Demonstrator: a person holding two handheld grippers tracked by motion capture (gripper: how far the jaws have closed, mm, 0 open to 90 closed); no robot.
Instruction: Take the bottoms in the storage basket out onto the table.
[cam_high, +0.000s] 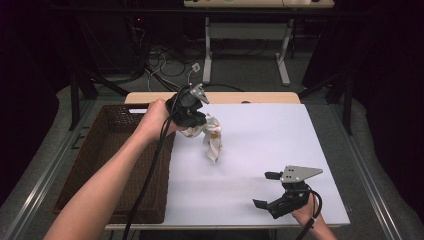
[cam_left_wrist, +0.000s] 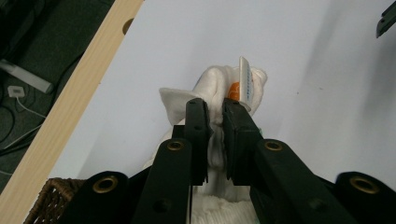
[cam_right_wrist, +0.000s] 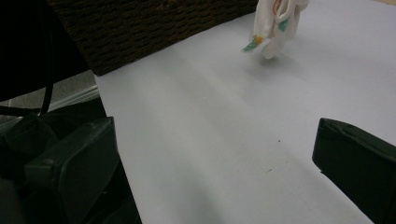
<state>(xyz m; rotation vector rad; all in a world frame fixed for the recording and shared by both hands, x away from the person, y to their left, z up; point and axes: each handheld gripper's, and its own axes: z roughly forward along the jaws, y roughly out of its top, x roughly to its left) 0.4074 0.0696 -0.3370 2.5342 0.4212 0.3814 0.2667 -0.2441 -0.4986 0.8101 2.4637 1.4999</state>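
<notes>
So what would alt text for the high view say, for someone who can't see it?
The left tongs grip a white cloth that dangles over a white table, beside a brown wicker basket. The right tongs rest open near the table's front edge.

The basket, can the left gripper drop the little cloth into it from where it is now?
Probably yes. The left gripper holds the cloth in the air beside the open-topped basket, with nothing between them.
</notes>
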